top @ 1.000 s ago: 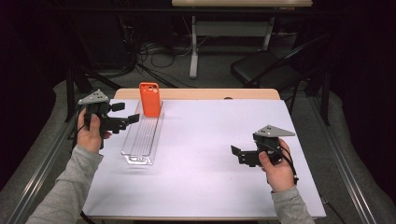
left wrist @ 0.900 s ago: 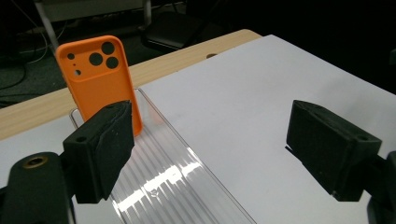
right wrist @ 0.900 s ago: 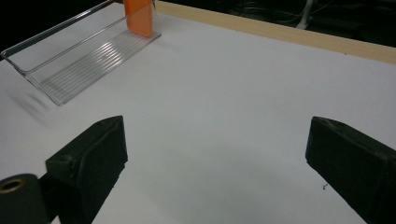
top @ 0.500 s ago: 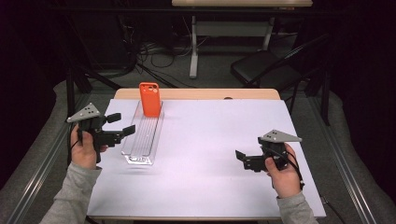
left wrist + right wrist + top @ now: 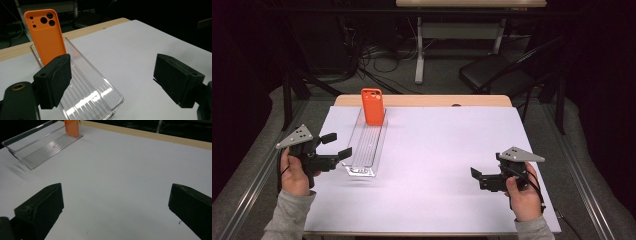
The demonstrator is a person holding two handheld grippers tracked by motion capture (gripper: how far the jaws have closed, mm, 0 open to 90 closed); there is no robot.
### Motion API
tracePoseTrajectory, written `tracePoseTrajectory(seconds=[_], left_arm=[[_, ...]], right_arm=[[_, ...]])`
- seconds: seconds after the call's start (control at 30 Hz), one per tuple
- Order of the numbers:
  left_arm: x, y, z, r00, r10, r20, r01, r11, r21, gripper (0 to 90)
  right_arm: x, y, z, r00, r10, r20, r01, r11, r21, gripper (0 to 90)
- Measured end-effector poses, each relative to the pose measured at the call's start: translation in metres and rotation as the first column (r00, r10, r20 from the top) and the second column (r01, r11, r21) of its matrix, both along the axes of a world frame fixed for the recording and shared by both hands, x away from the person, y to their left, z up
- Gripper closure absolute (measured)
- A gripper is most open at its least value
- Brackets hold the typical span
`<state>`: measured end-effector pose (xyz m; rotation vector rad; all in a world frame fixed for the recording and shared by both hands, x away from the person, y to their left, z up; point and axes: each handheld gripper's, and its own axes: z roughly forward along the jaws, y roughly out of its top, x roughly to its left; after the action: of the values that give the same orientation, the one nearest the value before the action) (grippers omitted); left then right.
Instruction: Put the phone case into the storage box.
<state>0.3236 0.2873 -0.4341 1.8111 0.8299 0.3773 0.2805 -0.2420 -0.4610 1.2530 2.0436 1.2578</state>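
Observation:
An orange phone case (image 5: 373,106) stands upright at the far end of a long clear plastic tray (image 5: 364,150) on the white table top. My left gripper (image 5: 337,146) hovers just left of the tray's near end, open, with nothing between its jaws. In the left gripper view the case (image 5: 46,37) leans in the tray (image 5: 100,82) beyond the left gripper (image 5: 116,77). My right gripper (image 5: 478,179) is at the front right over bare table. Its jaws have just been opening and hold nothing. The right gripper view shows the right gripper (image 5: 117,205), with the tray (image 5: 42,147) and case (image 5: 72,126) far off.
A white sheet (image 5: 437,150) covers the table, leaving a wooden strip (image 5: 427,100) bare along the far edge. Beyond the table are a dark folding chair (image 5: 492,75), cables on the floor and a desk leg (image 5: 419,50). Metal rails run along both sides of the table.
My left hand has moved back toward the near left edge and sunk a little, away from the tray's middle. My right hand has drifted slightly toward the near right.

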Motion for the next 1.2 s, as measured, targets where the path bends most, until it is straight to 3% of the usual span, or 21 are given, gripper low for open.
tracePoseTrajectory(seconds=[0.23, 0.43, 1.2], left_arm=[[-0.006, -0.002, -0.012, 0.9999, 0.009, -0.013, -0.009, 0.9997, 0.023, 13.1], [-0.007, -0.002, -0.022, 0.9997, -0.011, -0.023, 0.011, 0.9999, 0.003, 9.6], [-0.02, -0.003, -0.048, 1.0, -0.009, -0.001, 0.009, 0.9999, 0.013, 7.6]], right_arm=[[-0.008, -0.008, -0.008, 0.9997, -0.023, -0.006, 0.023, 1.0, -0.004, 0.0], [-0.015, -0.011, -0.017, 0.9994, -0.034, -0.012, 0.034, 0.999, -0.01, 0.0], [-0.024, -0.019, -0.038, 0.9986, -0.052, -0.011, 0.051, 0.999, -0.013, 0.0]])
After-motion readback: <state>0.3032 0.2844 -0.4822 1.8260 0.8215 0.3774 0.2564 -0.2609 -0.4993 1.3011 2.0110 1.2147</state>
